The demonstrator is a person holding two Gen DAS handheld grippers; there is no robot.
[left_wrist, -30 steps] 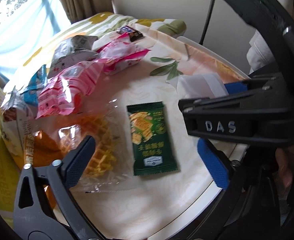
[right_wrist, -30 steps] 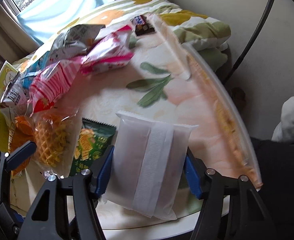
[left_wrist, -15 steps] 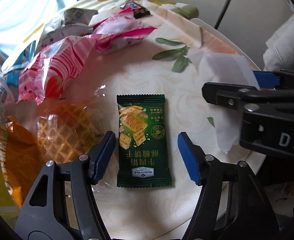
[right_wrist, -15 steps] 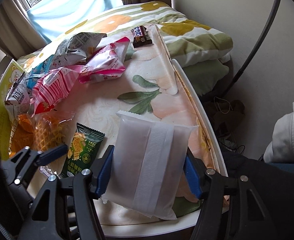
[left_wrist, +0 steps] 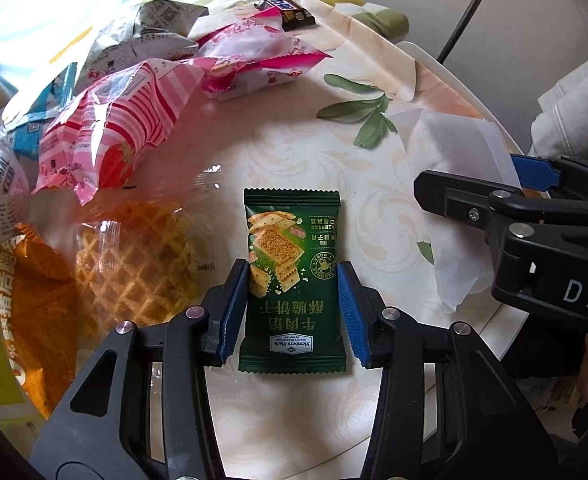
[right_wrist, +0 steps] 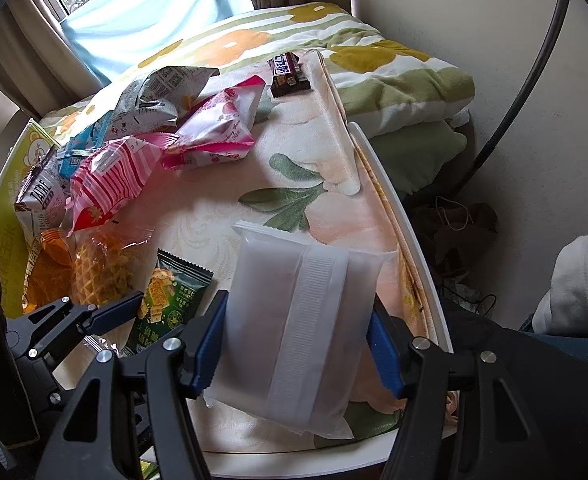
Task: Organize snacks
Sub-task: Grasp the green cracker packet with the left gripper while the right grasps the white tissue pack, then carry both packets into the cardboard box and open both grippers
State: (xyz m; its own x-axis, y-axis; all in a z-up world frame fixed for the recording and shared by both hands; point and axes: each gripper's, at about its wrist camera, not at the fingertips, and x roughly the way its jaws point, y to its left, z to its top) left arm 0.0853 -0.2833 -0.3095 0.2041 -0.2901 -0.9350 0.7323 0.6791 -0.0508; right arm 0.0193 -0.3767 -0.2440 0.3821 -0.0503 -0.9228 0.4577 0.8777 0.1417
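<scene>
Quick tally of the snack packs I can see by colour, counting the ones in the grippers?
Pink: 2, striped packet and pale packet
Green: 1, cracker packet, in the left gripper
White: 1, white packet, in the right gripper
Clear: 1, waffle pack
Orange: 1, orange packet
Blue: 1, blue packet
Grey: 2, printed bag and TATRE pack
Dark: 1, chocolate bar
Total: 10

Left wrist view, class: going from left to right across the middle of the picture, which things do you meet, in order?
Orange packet → waffle in clear wrap → green cracker packet → white packet → right gripper.
</scene>
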